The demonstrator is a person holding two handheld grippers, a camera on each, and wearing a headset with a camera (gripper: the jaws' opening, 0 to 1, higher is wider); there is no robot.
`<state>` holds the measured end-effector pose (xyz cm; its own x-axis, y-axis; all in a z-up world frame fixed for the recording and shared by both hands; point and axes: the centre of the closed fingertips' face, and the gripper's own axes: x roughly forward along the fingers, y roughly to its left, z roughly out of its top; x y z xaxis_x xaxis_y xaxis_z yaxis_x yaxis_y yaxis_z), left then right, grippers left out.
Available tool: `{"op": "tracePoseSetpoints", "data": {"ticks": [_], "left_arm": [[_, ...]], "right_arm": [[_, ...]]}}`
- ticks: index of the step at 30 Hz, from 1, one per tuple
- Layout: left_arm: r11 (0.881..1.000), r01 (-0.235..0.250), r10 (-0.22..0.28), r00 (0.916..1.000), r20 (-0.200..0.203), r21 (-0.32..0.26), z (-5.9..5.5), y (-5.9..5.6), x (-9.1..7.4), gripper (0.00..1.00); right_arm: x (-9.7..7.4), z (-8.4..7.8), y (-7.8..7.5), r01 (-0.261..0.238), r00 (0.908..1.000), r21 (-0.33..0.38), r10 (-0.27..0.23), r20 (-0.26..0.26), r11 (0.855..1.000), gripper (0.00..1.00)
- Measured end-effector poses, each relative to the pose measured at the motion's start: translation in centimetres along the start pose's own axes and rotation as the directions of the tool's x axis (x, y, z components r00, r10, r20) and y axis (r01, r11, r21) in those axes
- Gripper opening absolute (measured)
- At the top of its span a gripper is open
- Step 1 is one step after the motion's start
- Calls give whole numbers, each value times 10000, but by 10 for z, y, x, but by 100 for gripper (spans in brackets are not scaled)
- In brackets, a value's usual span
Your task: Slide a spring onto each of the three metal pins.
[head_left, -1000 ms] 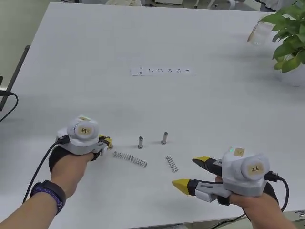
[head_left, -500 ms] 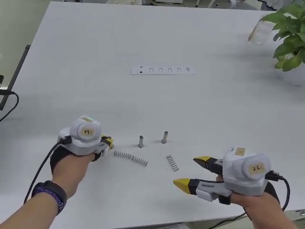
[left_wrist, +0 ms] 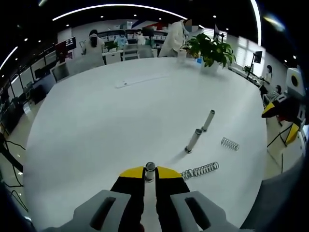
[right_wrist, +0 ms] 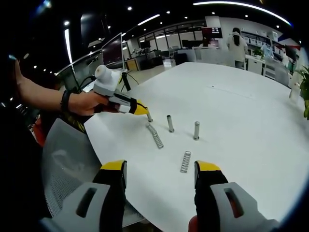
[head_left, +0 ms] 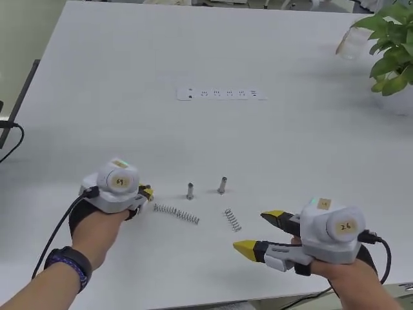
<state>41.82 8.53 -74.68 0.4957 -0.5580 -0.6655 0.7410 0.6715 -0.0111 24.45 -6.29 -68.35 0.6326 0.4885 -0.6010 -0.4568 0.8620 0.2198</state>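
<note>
Because the springs look like light, thin wire coils, they will probably roll, flex and slip out under a hard pinch. Take each one across its middle with light pressure, leaving one end free to meet a pin.

The long spring (head_left: 176, 214) lies on the counter (head_left: 193, 51) at 7 o'clock of the left standing pin (head_left: 190, 191). The short spring (head_left: 232, 220) lies at 5 o'clock of the right standing pin (head_left: 222, 185). Both pins appear stiff and are likely to tip if knocked.

The right claw (head_left: 258, 230) is open and carries nothing, at 4 o'clock of the short spring. The left claw (head_left: 145, 192) hides its load in the head view. The left gripper view shows its jaws closed on a third pin (left_wrist: 150, 167). The right gripper view shows the short spring ahead of the open jaws, not touching them.
</note>
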Motion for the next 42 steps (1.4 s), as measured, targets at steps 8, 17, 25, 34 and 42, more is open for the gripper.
{"op": "tracePoseSetpoints", "data": {"ticks": [8,17,25,34,42], "left_arm": [[10000,-21,22,10000,-42,55,-2,1,2,0],[9999,-25,26,10000,-66,151,-4,0,4,0],[9999,-56,57,10000,-79,146,-7,-1,3,0],[9999,-64,67,9998,-200,152,-11,-2,3,0],[10000,34,-33,9992,-396,34,-18,-4,4,3]], "right_arm": [[0,-2,-2,20,10000,1,-20,-34,10000,55],[-1,-2,-2,23,10000,5,-23,-55,10000,55],[0,-1,-2,-3,10000,-25,3,-54,10000,55],[0,-3,-2,-1,10000,-6,1,-81,10000,55],[0,-6,-1,-12,9999,29,12,-128,10000,55]]}}
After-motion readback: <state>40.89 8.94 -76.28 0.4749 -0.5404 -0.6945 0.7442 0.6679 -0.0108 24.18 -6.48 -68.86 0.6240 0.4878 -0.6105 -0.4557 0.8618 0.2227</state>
